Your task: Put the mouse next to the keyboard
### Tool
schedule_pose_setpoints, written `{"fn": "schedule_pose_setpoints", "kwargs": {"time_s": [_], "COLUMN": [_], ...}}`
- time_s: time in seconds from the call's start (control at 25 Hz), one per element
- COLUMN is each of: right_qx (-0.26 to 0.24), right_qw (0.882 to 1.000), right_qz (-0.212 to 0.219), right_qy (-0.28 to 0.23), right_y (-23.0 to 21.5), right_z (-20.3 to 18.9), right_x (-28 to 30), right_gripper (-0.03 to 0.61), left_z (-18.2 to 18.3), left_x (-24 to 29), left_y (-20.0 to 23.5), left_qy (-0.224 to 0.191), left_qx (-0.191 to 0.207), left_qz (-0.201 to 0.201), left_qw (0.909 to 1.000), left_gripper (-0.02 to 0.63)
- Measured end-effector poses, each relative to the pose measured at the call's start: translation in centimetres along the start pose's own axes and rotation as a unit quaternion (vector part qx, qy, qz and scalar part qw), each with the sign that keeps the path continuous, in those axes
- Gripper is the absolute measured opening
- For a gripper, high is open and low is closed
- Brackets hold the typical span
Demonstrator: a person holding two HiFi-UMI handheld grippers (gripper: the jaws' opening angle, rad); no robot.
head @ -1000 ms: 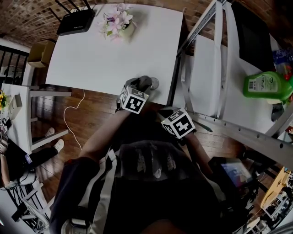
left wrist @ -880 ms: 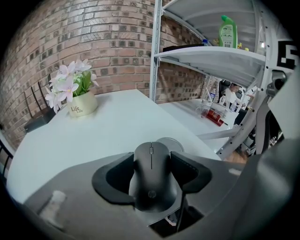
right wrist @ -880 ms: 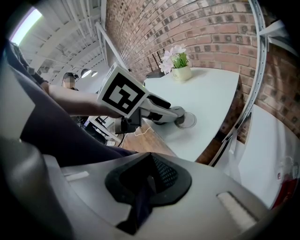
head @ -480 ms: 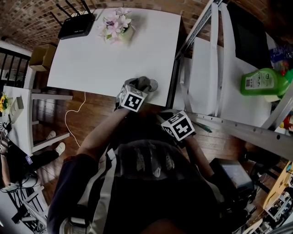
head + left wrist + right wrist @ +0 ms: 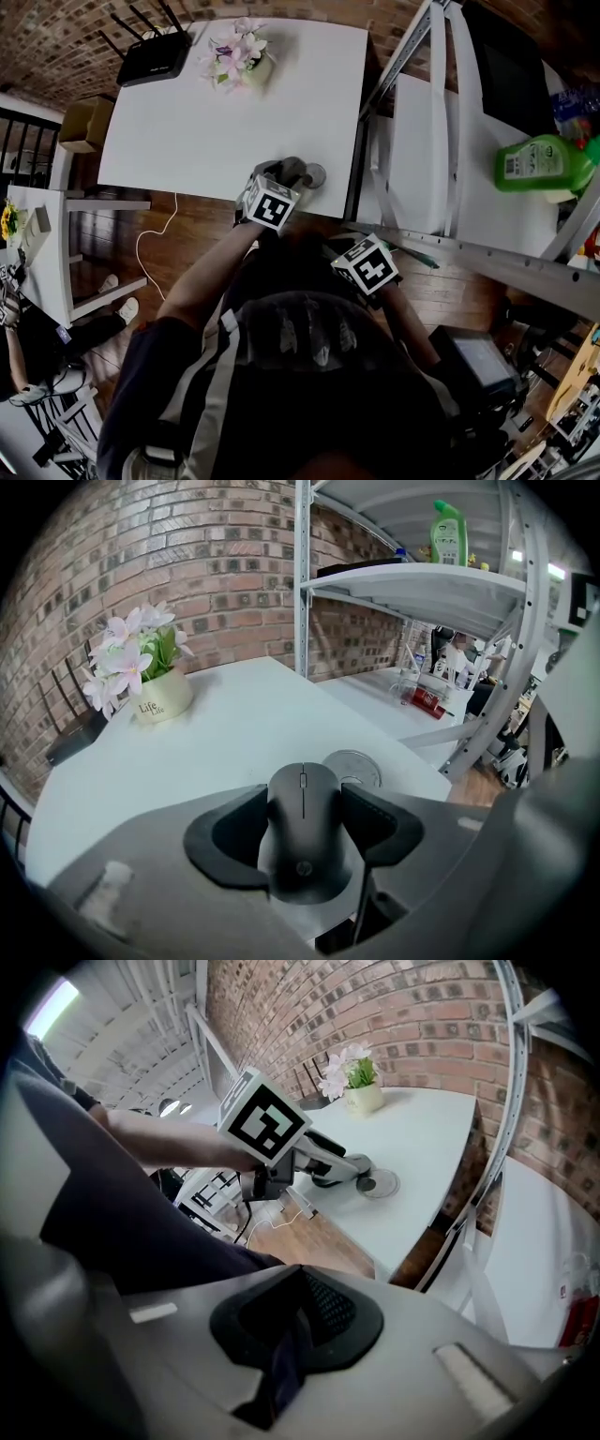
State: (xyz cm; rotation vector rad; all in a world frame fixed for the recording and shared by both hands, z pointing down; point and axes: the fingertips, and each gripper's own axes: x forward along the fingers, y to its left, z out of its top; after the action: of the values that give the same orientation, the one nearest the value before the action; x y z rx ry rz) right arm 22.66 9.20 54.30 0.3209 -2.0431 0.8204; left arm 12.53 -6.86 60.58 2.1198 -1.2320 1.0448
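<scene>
Mouse (image 5: 296, 172), dark matte with one scroll wheel, is at the counter's (image 5: 206, 122) near edge, gripped by our left gripper (image 5: 291, 170); one router (image 5: 155, 54) and one flowerpot (image 5: 236, 54) stand well apart. In the left gripper view, both pads squeeze its flanks, with one silver disc (image 5: 352, 769) just ahead. In the right gripper view, our right gripper (image 5: 295, 1321) is clenched on nothing.
</scene>
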Motion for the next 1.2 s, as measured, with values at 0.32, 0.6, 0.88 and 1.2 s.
{"fn": "schedule_pose_setpoints", "kwargs": {"time_s": [0.32,0.6,0.88,1.2], "right_qx": [-0.003,-0.001,-0.002,0.0], "right_qw": [1.0,0.999,0.998,0.997], "right_qz": [-0.03,-0.043,-0.053,-0.061], "right_qy": [0.009,0.019,0.024,0.046], "right_y": [0.7,1.3,1.8,2.8], "right_z": [1.5,2.0,2.8,3.3], "right_x": [0.5,0.9,1.2,2.0], "right_gripper": [0.006,0.006,0.006,0.006], "left_z": [0.3,-0.2,-0.5,-0.9], "left_x": [-0.3,-0.8,-1.2,-1.5], "left_y": [0.0,0.8,1.4,2.7], "left_qy": [-0.011,-0.016,-0.02,-0.027], "left_qx": [0.031,0.044,0.053,0.059], "left_qz": [-0.026,-0.032,-0.041,-0.055], "left_qw": [0.9991,0.9984,0.9975,0.9964], "left_gripper": [0.255,0.255,0.255,0.256]}}
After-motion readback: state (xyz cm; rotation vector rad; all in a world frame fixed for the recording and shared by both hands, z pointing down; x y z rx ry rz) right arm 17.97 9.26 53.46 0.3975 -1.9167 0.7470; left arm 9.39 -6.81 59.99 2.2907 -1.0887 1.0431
